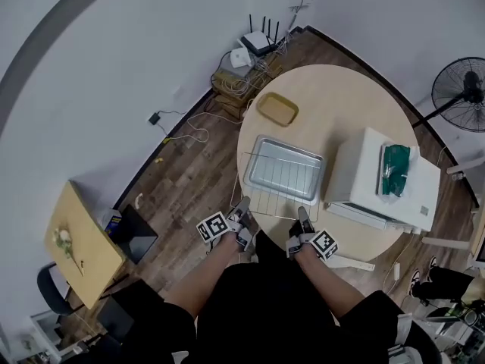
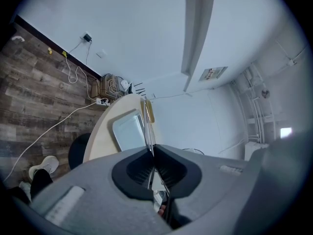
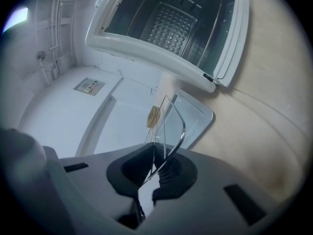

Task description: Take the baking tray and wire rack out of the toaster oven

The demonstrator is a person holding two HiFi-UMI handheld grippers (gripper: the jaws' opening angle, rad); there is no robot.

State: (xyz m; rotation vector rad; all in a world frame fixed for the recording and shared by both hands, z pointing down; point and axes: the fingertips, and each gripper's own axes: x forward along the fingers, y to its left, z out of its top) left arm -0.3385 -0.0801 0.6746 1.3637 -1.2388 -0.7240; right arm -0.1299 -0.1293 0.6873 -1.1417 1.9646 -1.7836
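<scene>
- Round pale wooden tabletop (image 1: 341,89) fills the centre and right of the head view.
- White box-shaped toaster oven (image 1: 360,174) stands at the tabletop's right, its door open.
- Silver rectangular metal baking tray (image 1: 284,169) lies on the tabletop, left of the oven.
- Thin metal wire rack (image 1: 274,202) sits over the tray's near side, outside the oven.
- Left gripper (image 1: 244,205) and right gripper (image 1: 303,218), at lower centre, each have jaws pinching the rack's near edge.

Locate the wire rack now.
Head view: the wire rack is gripped at its near edge by the left gripper and right gripper, overlapping the baking tray, left of the toaster oven.
</scene>
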